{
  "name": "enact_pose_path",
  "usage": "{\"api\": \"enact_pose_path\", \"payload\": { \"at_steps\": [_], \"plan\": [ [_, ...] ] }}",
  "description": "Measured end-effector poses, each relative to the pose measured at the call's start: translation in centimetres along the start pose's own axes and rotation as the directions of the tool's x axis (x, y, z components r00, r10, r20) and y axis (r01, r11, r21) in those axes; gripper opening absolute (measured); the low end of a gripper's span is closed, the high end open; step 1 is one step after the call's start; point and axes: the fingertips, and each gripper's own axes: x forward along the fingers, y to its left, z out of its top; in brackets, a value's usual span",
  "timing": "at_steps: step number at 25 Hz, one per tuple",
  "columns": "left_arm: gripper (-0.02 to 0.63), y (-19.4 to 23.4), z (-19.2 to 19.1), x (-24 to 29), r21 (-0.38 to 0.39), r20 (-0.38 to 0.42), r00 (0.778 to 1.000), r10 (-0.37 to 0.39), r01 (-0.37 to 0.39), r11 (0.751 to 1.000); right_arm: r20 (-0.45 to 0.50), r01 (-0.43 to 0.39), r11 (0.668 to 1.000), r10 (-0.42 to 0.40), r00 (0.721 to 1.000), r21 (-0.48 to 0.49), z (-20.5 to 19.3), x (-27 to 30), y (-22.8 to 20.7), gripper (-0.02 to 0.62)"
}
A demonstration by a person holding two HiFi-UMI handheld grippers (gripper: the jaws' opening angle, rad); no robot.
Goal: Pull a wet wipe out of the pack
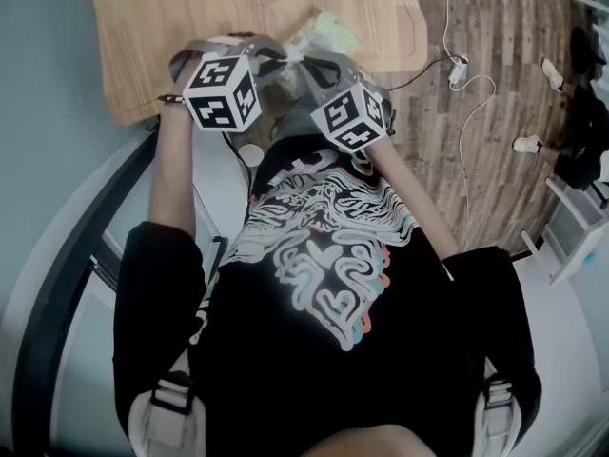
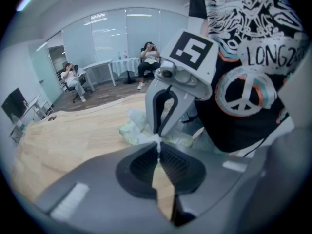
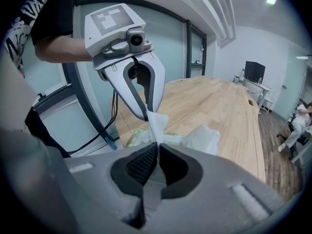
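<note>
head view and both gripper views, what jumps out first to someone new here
The two grippers meet tip to tip over the near edge of the wooden table: left gripper and right gripper both pinch one white wet wipe. Beneath it lies the pale green pack.

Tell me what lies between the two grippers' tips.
A white wet wipe, pinched by left gripper and right gripper; the right gripper view shows it.

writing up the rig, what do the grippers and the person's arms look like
Both the left gripper and right gripper have grey bodies, black ribbed pads and pale looped fingers. Each carries a white cube with black square markers and a small camera. The person wears a black T-shirt with a mostly white swirl print, short sleeves and a dark wristband.
</note>
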Motion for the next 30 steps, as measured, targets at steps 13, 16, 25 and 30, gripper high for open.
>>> {"api": "enact_pose_path", "payload": {
  "at_steps": [13,16,25,30],
  "plan": [
    [-0.002,-0.3,-0.3,-0.6,-0.006,0.003,1.000,0.009,-0.009,1.000,0.005,0.015,1.000,-0.015,1.000,-0.004,-0.1,0.1,0.0,0.017],
    [-0.002,-0.3,-0.4,-0.8,-0.008,0.002,1.000,0.012,-0.012,1.000,0.000,0.017,1.000,-0.017,1.000,-0.007,-0.2,0.1,0.1,0.017],
    [-0.002,-0.7,-0.5,-1.2,-0.029,-0.002,1.000,0.019,-0.019,0.999,0.000,0.017,1.000,-0.017,1.000,-0.009,-0.1,0.1,0.2,0.017],
    [-0.002,-0.5,-0.6,-1.1,-0.042,-0.005,1.000,0.023,-0.024,0.999,0.003,0.012,1.000,-0.012,1.000,-0.012,-0.4,0.2,0.0,0.017]
  ]
}}
